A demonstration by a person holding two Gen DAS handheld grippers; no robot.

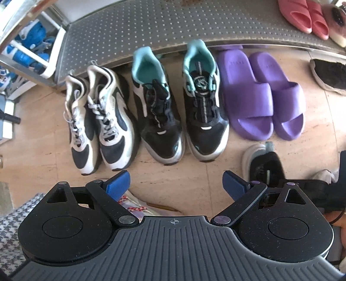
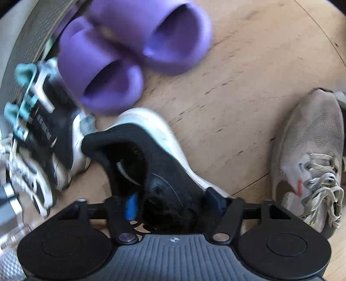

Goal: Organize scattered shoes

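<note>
Purple slides: faint embossed lettering on each footbed, too soft to read. Black-and-teal sneakers: small print along the lace strip, and a round emblem on one tongue, both illegible. Grey sneaker: small red tab, no legible mark.

Floor row, left to right: laced sneakers; dial sneakers; slides.
Near right: lone sneaker.
Far: rack shelf.

Counting up: two white-and-navy sneakers, two black-and-teal sneakers, two purple slides, two pink slides on the shelf, one black slip-on shoe, one grey laced sneaker.
</note>
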